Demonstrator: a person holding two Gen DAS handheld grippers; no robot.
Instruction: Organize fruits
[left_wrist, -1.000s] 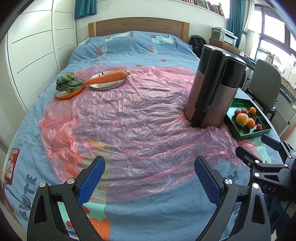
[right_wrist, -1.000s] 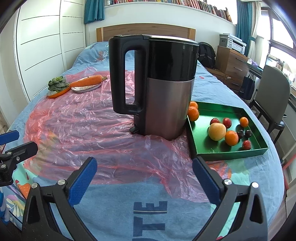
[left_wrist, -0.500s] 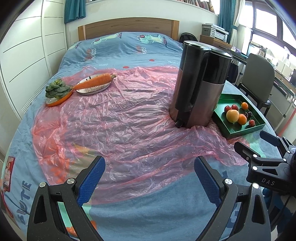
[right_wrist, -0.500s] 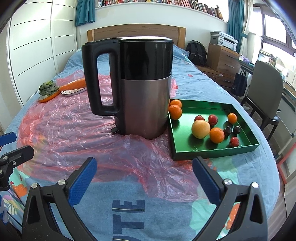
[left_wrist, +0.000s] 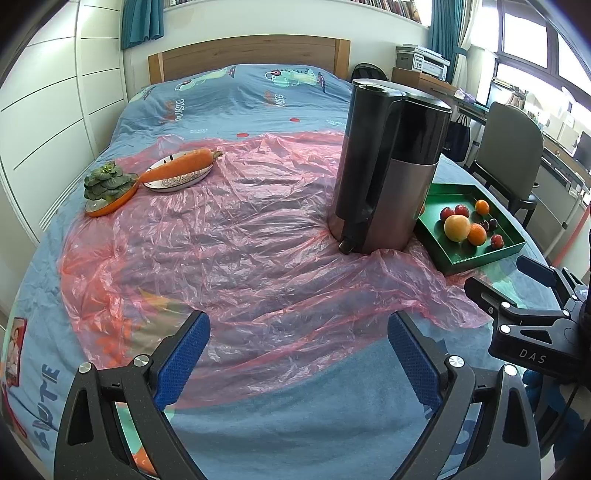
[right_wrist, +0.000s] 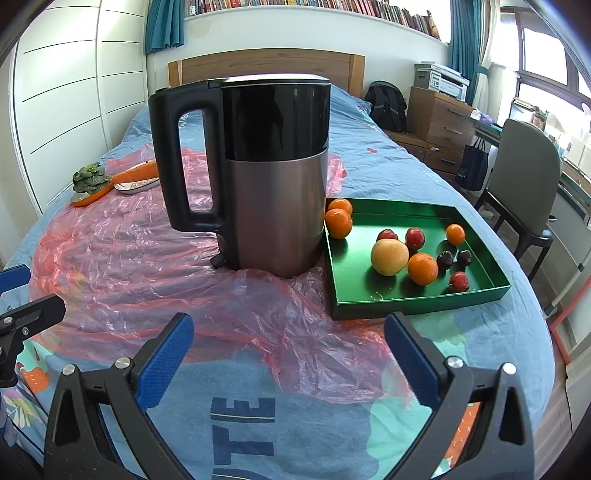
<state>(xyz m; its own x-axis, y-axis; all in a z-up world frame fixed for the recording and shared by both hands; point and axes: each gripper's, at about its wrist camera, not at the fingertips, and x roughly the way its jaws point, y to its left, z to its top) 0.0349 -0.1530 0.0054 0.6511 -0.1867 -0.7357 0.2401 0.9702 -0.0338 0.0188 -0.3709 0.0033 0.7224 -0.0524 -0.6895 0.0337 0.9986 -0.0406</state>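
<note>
A green tray (right_wrist: 417, 301) (left_wrist: 476, 256) lies on the bed to the right of a black and steel kettle (right_wrist: 266, 177) (left_wrist: 384, 173). In it lie a yellow peach (right_wrist: 389, 256), several oranges (right_wrist: 423, 268), red plums (right_wrist: 414, 238) and dark cherries (right_wrist: 445, 259). My right gripper (right_wrist: 288, 345) is open and empty, low over the bedspread in front of the kettle and tray. My left gripper (left_wrist: 297, 345) is open and empty over the pink plastic sheet (left_wrist: 221, 236), further left. The right gripper's fingers (left_wrist: 535, 269) show at the right edge of the left wrist view.
At the sheet's far left stand an orange dish with a leafy green (left_wrist: 107, 188) and a plate holding a carrot (left_wrist: 181, 170). A grey chair (right_wrist: 528, 184), a wooden dresser (right_wrist: 439, 129) and a backpack (right_wrist: 386, 105) stand right of the bed. White cabinets line the left wall.
Both grippers have drawn back and shifted left, so the kettle and tray sit further right in the left view and lower in the right view. Both stay open.
</note>
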